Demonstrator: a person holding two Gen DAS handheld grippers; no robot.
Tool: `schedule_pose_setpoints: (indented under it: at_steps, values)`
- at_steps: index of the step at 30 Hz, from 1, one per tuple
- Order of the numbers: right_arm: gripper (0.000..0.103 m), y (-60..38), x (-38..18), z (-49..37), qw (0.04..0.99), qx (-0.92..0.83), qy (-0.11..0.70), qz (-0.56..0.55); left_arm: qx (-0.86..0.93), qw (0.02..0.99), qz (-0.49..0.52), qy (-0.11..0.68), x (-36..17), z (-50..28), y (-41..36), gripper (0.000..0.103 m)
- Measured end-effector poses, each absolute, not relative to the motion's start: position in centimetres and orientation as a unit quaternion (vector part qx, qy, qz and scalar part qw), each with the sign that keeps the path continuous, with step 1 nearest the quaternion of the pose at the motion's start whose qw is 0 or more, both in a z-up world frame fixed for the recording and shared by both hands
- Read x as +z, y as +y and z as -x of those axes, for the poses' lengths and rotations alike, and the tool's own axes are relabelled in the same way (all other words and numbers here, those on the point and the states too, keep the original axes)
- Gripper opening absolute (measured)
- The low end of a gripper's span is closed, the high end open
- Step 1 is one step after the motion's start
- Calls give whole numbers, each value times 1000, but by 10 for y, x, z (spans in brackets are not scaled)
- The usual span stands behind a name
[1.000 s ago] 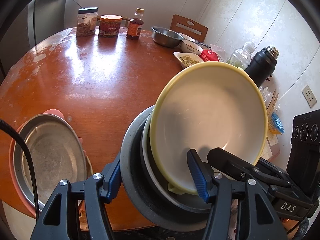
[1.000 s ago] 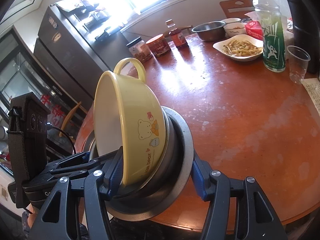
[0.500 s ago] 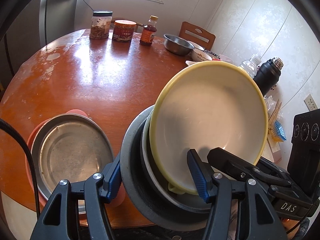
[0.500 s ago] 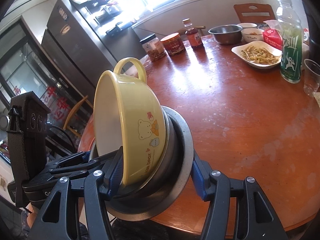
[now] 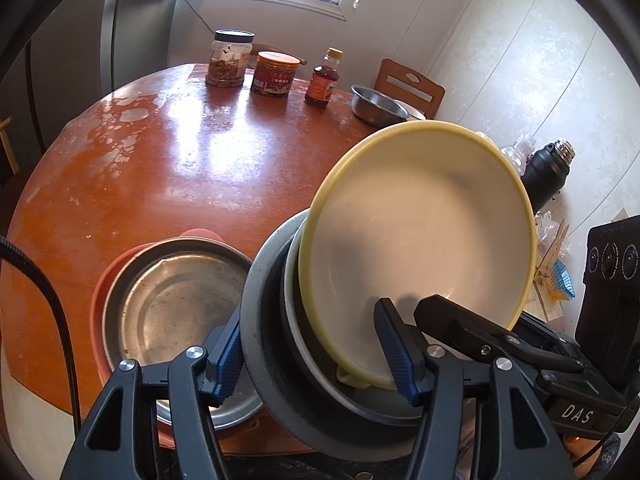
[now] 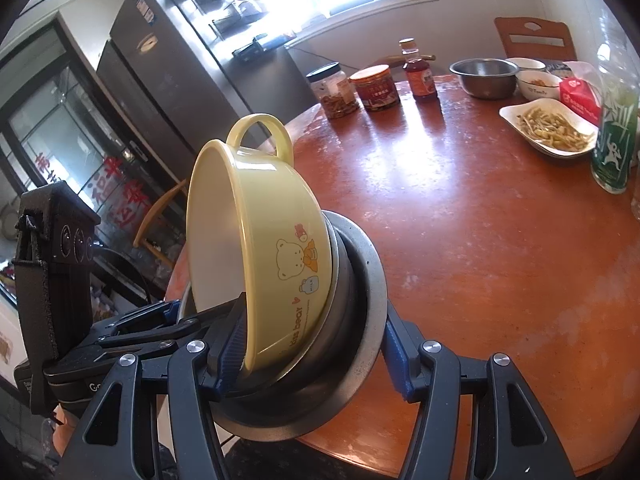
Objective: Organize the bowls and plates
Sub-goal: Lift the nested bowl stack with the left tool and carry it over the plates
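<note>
left wrist view shows the left tongs [image 5: 316, 354] clamped across a nested stack held almost on edge: one blue pad on the underside of the grey dish [image 5: 264, 320], the other inside the yellow bowl [image 5: 416, 232]. between those two sits a pale, thinner dish whose edge alone shows. the right tongs [image 6: 316, 354] grip the same stack from the opposite side, again one pad in the bowl and one behind the grey dish. two grips on opposite rims probably keep the tilted pile from sliding apart, since a single pinch would let the bowl swing out.

the stack hangs over the near edge of the round table [image 5: 168, 168], above and just beside a metal plate [image 5: 176, 320] that lies in an orange dish [image 5: 100, 304]. that pair looks like the likely landing place, so the carry seems to be in its middle part, with lowering and levelling still to do.

only the left wrist view shows the metal plate and orange dish; in the right wrist view the stack hides them. the right wrist view alone shows the bowl's loop handle [image 6: 260, 132], its bear print, and a white dish of food [image 6: 552, 128] further along the table, well apart from the stack.
</note>
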State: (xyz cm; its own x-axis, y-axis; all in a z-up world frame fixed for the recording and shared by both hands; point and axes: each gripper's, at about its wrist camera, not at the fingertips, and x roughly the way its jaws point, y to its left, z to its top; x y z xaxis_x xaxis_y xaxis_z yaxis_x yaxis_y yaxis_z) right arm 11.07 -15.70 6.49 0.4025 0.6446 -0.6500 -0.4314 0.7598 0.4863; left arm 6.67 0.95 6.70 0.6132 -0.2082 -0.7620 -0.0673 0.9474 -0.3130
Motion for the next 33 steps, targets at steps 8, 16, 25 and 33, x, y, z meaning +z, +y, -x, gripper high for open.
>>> schedule_pose_setpoints:
  at_steps: [8, 16, 25, 33]
  values:
    - [62, -131, 70, -116, 826, 339, 437, -106, -26, 887, 169, 429, 70, -59, 33, 60]
    - [62, -106, 77, -120, 822, 358, 431, -99, -11, 889, 180, 420, 73, -50, 58, 60]
    - [62, -72, 80, -122, 812, 381, 433, -88, 16, 891, 193, 411, 78, -36, 89, 60]
    - [62, -48, 72, -120, 801, 395, 443, -78, 32, 886, 202, 416, 70, -28, 107, 60]
